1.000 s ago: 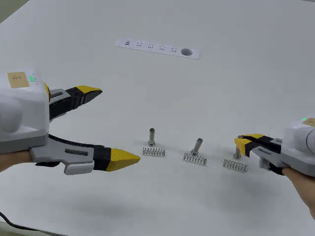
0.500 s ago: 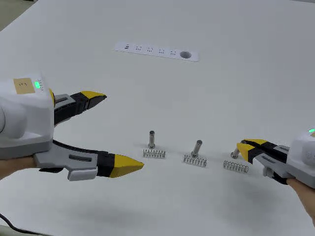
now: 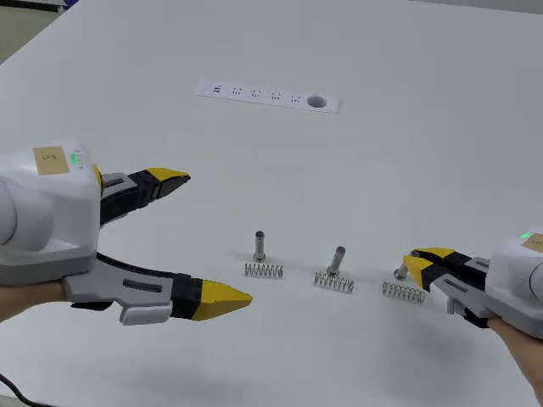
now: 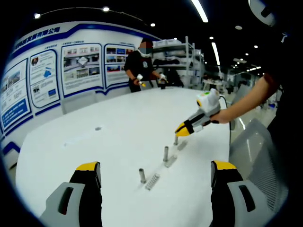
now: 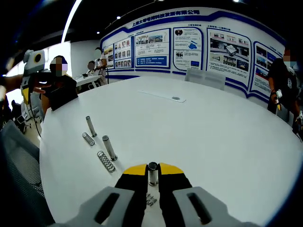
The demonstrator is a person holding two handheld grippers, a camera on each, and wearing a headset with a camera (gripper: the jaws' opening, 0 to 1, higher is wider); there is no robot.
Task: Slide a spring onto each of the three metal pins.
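No spring is sitting on a pin yet, so all three placements are outstanding. The three metal pins are standing in a row on the white table [image 3: 407,161], and the middle pin [image 3: 337,259] is serving here as the reference.

- The first pin [image 3: 260,245] is standing beside the middle pin on the left gripper's side.
- The third pin [image 3: 400,273] is standing beside the middle pin on the right gripper's side.
- The first spring [image 3: 264,270], middle spring [image 3: 333,281] and third spring [image 3: 403,292] are each lying flat just in front of their pins, on the person's side.

The right gripper [image 3: 414,261] is gripping the third pin. In the right gripper view its jaws are pressing together on the pin's shaft, with the third spring lying beneath them.

The left gripper [image 3: 214,237] is hovering beyond the first pin, well apart from the middle pin. Its jaws are spread wide and are holding nothing.

By this layout, the work appears to be at its opening step: the third pin is being secured, and every spring is waiting to be picked up and threaded.
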